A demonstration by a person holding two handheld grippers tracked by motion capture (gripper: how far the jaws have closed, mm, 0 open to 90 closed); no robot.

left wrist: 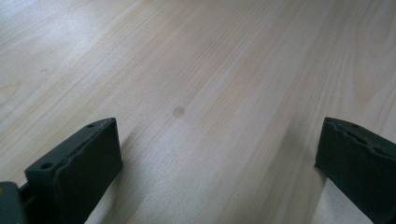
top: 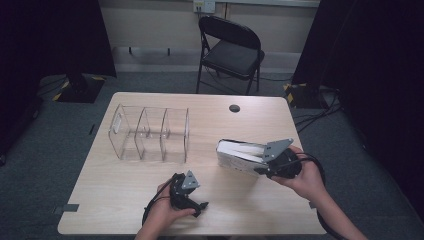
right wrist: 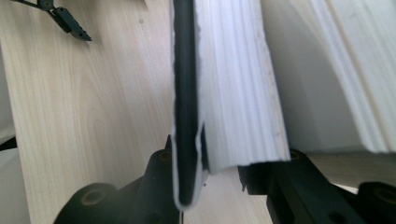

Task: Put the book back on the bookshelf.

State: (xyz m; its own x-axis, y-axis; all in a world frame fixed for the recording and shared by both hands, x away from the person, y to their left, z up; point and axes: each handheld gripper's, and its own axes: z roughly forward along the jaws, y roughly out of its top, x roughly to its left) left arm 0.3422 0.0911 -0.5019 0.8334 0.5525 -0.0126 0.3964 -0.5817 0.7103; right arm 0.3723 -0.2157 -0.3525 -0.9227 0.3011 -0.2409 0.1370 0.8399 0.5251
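One clear plastic organizer (top: 149, 134) sits on the surface (top: 100, 200) at about 10 o'clock from centre. It has three compartments, side by side; nothing is seen in any of them.

One book (top: 240, 155), dark cover and white pages, lies at about 3 o'clock from centre, well apart from the organizer. The right hand-held gripper (top: 260, 162) comes at it from the 4 o'clock side and is clamped on its near end. In the right gripper view the cover edge (right wrist: 186, 107) and a block of pages (right wrist: 238, 93) sit between the black jaws, more pages fanning loose to one side.

The left hand-held gripper (top: 197, 204) rests at 6 o'clock near the front edge, jaws apart, bare wood between them in the left gripper view (left wrist: 217, 154).

Count: two hand-held grippers, one book, one organizer. One black folding chair (top: 231, 50) stands beyond the surface at 12 o'clock.
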